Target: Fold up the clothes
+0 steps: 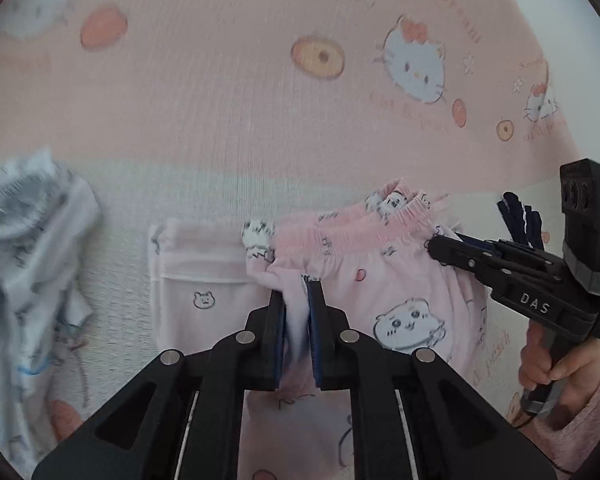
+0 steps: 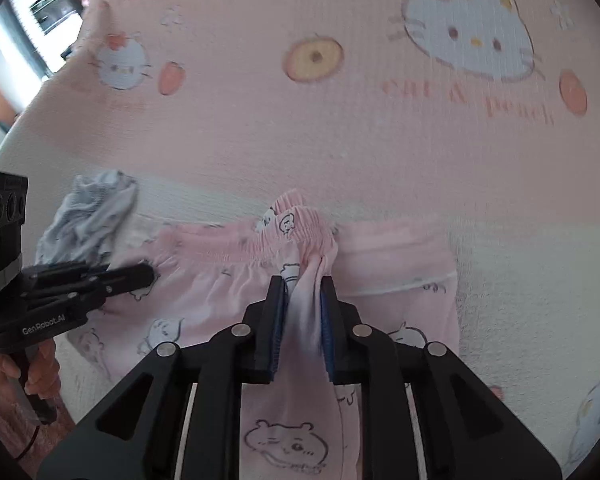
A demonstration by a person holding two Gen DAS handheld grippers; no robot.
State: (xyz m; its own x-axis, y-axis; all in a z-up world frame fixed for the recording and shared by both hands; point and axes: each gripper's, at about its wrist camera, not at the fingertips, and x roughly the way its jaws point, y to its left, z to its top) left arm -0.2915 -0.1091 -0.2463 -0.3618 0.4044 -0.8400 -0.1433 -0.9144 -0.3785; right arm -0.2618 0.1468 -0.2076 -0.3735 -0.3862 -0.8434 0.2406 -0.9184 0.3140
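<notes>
Left tool (image 1: 296, 312) clamped on bunched fabric of pink shorts (image 1: 388, 280), just below elastic waistband. Right tool (image 2: 304, 312) clamped on waistband gather at opposite end. Shorts stretched between tools over pink cat-print sheet (image 1: 220, 100). Left view only: pale pink folded garment (image 1: 196, 280) beside shorts, hand (image 1: 560, 364) gripping right handle. Right view only: window (image 2: 40, 12) at far left. Crumpled white-grey garment (image 2: 88, 216) in both.
</notes>
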